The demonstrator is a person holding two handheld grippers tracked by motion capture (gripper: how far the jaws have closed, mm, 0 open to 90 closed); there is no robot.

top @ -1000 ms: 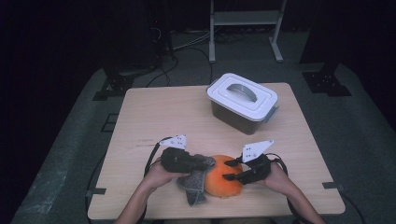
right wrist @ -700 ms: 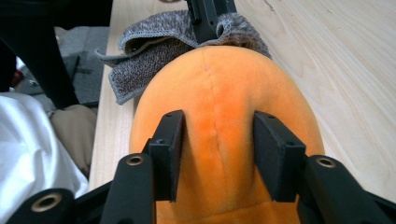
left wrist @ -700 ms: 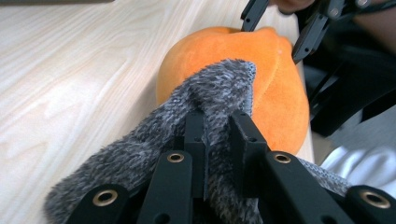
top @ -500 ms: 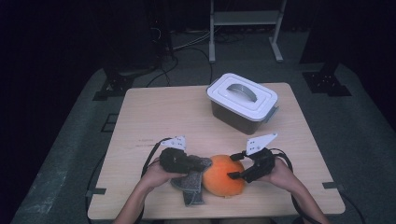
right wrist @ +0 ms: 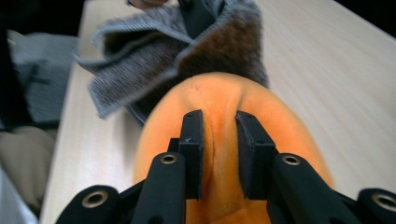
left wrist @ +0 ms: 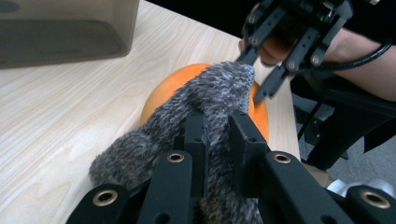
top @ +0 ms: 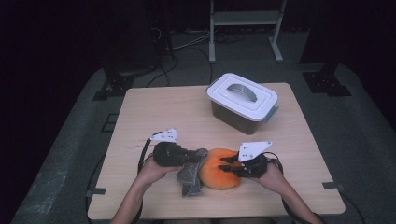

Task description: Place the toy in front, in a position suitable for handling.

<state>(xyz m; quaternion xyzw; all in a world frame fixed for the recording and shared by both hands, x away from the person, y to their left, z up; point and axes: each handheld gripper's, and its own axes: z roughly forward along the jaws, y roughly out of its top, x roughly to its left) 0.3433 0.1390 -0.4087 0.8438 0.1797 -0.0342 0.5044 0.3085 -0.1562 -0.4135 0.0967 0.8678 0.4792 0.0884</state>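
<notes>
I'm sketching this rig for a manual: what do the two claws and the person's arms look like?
Both the left claw and the right claw are black linkage frames with brass-ringed pivots and flat rectangular pads. Each carries a pale three-cornered plate with dark dots, and trails a black cable. The forearms show no sleeves.

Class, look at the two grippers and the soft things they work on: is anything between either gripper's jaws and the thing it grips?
Nothing visible. The left gripper pinches the grey cloth directly. The right gripper, whose jaws have just been closing, pinches a fold of the orange plush directly.
</notes>
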